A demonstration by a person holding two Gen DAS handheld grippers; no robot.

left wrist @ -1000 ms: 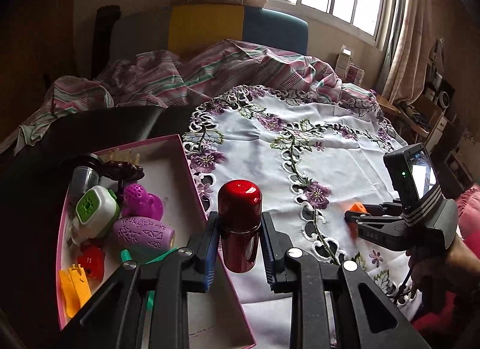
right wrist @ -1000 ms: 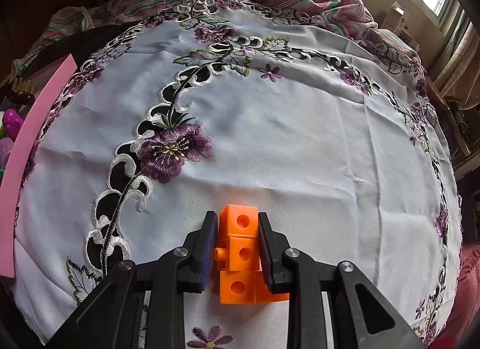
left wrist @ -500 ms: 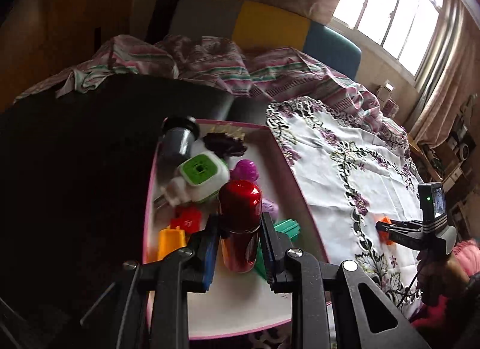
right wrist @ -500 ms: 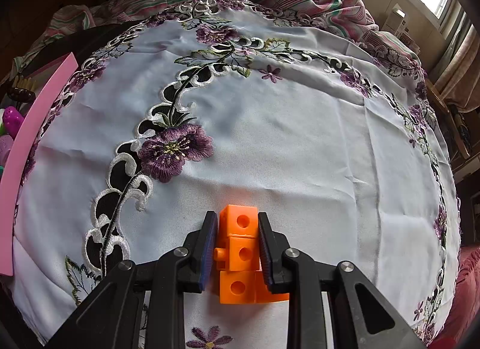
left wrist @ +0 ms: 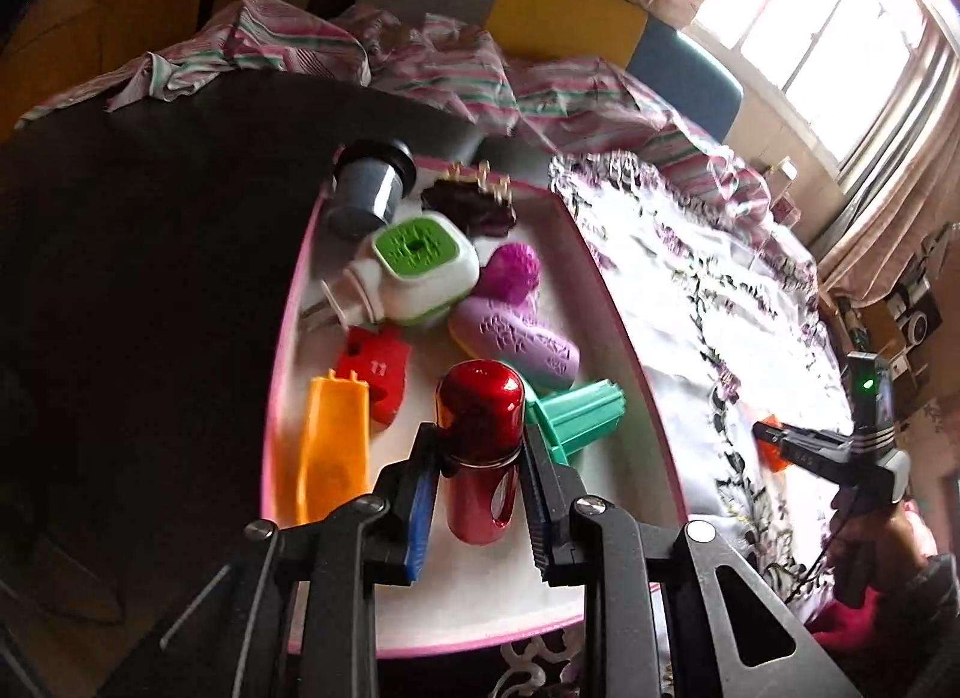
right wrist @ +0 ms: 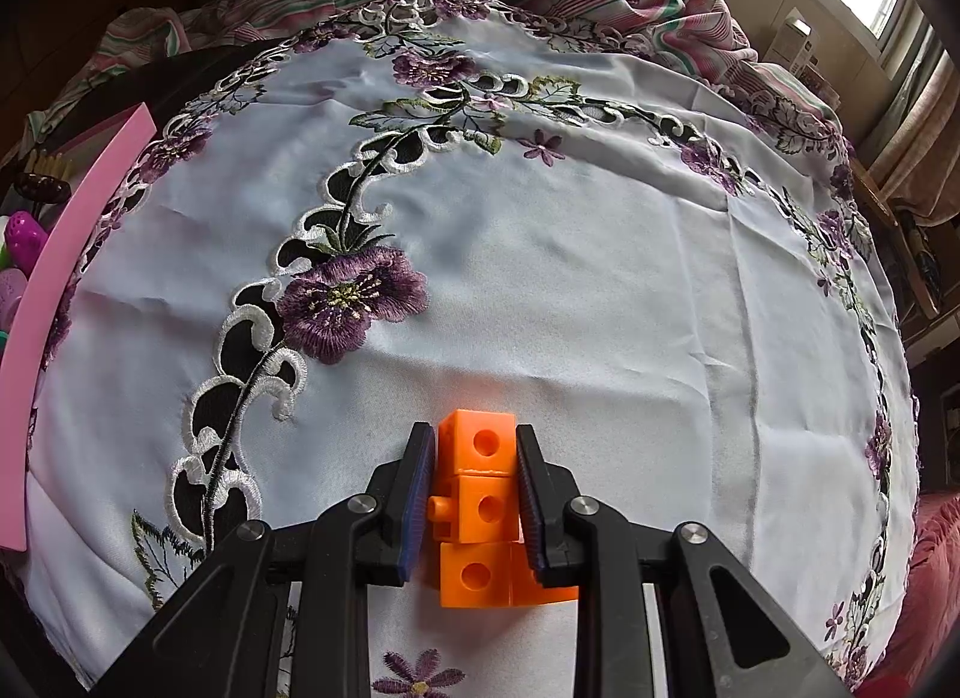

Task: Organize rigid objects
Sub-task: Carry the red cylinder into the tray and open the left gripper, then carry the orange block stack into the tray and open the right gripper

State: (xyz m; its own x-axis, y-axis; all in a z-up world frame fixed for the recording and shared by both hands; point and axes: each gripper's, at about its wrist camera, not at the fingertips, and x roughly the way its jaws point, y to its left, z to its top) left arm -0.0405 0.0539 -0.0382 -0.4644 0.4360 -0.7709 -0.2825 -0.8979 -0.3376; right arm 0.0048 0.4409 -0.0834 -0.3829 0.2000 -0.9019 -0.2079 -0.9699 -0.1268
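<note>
Red bottle (left wrist: 478, 446) left-view only; orange blocks (right wrist: 480, 503) close-up right.

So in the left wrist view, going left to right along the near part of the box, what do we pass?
Orange piece → red capsule held in the left gripper → green piece → box's pink rim → embroidered cloth → right gripper.

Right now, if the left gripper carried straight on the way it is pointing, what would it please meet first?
Probably the white floor of the pink-rimmed box, in the bare patch below the held glossy red capsule-shaped bottle, between the orange plastic piece and the teal plastic piece. The left gripper is angled downward; depth is uncertain.
</note>
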